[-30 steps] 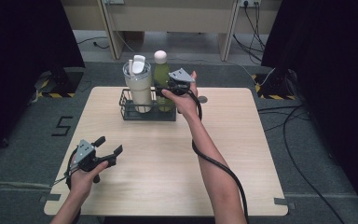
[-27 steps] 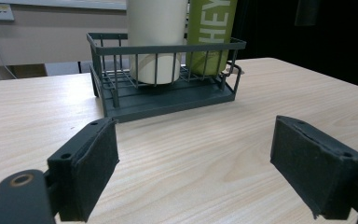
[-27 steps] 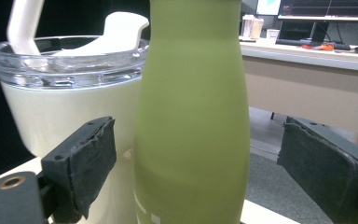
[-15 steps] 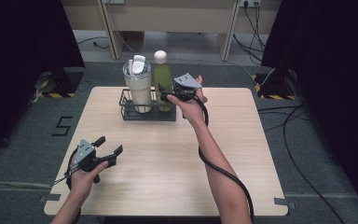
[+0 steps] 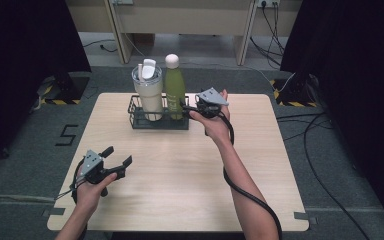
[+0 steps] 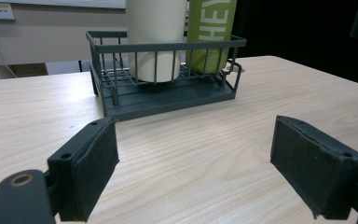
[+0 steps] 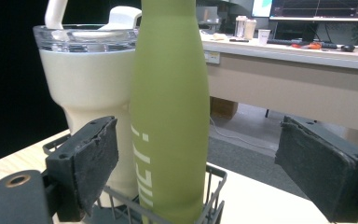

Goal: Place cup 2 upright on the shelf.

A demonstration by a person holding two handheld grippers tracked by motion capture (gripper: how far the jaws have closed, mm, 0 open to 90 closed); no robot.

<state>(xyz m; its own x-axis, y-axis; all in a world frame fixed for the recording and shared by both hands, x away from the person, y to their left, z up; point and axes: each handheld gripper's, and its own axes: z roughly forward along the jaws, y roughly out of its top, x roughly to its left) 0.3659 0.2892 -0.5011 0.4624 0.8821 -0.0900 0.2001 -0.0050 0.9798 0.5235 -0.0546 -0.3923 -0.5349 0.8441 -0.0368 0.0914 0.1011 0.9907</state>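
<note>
Down at the near left of the pale wooden table [image 5: 180, 170], the left gripper [image 5: 114, 159] rests with jaws spread wide, holding nothing. Farther back stands a dark wire basket [image 5: 150, 121] carrying a cream lidded tumbler [image 5: 148, 95] and, to its right, a green metal bottle [image 5: 175, 90]. Just right of the basket, the right gripper [image 5: 186, 107] faces the bottle, jaws apart.

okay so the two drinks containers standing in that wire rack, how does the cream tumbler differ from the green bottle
The cream tumbler is wide, and the green bottle is slim, narrowing to a neck. The tumbler has a clear lid with a white spout and straw; the bottle has a round white cap. The bottle carries pale lettering down its side, while the tumbler's side looks plain. The bottle stands taller and sits nearer the right gripper. Both stand upright, side by side, in the dark wire rack.
</note>
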